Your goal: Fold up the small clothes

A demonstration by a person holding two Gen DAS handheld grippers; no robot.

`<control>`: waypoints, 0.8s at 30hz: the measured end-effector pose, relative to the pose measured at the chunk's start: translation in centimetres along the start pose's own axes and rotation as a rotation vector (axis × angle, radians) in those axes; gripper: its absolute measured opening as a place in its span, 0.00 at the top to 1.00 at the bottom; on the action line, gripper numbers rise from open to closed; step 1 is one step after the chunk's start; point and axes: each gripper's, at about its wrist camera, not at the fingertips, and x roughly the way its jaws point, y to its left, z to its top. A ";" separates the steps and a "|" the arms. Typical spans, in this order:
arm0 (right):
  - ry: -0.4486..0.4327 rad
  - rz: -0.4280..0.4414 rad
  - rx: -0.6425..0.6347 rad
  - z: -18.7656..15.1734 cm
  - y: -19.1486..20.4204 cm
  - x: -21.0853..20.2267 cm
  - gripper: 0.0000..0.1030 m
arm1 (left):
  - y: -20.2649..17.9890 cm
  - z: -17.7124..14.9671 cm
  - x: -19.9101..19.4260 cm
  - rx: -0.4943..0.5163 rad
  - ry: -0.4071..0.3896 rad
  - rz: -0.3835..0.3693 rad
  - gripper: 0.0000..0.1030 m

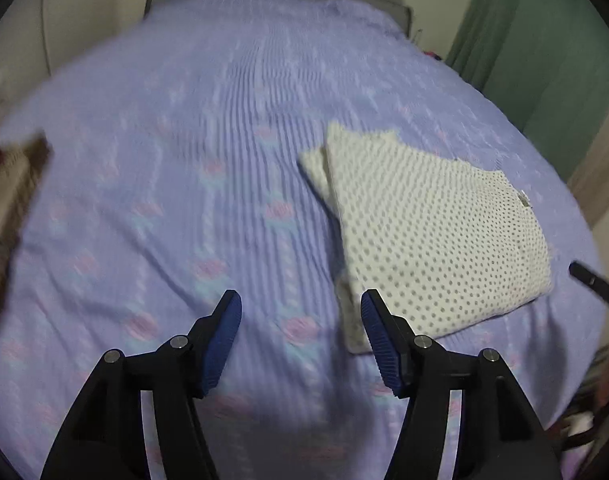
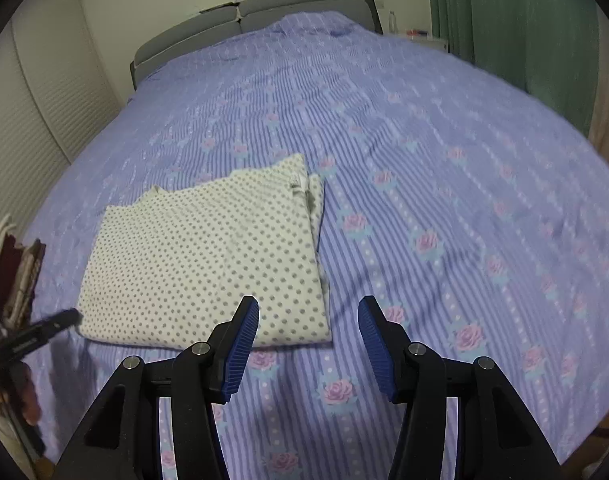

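A white garment with grey dots lies folded into a rectangle on the bed; it also shows in the right wrist view. My left gripper is open and empty above the bedspread, just left of the garment's near corner. My right gripper is open and empty, its left finger over the garment's near right corner. The left gripper's tip shows at the garment's left edge in the right wrist view. The right gripper's tip shows at the far right of the left wrist view.
The bed is covered with a purple striped bedspread with pink roses. A grey headboard stands at the far end. Green curtains hang at the right. A pile of clothes lies at the bed's left edge.
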 end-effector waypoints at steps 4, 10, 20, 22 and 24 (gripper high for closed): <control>-0.019 -0.024 -0.032 0.6 1.7 -0.4 0.42 | -0.3 1.5 -0.8 0.080 -0.025 -0.035 0.39; -0.032 -0.005 -0.056 1.5 4.6 0.2 0.37 | -0.6 4.0 1.3 0.081 -0.017 -0.172 0.38; 0.000 0.030 -0.121 1.6 8.0 2.2 0.37 | 1.7 4.8 7.4 -0.094 0.082 -0.399 0.38; 0.005 0.036 -0.129 1.6 8.3 2.6 0.37 | 2.2 4.7 7.8 -0.127 0.082 -0.440 0.38; 0.015 0.040 -0.129 1.7 8.4 3.2 0.37 | 2.4 4.8 8.3 -0.154 0.092 -0.518 0.38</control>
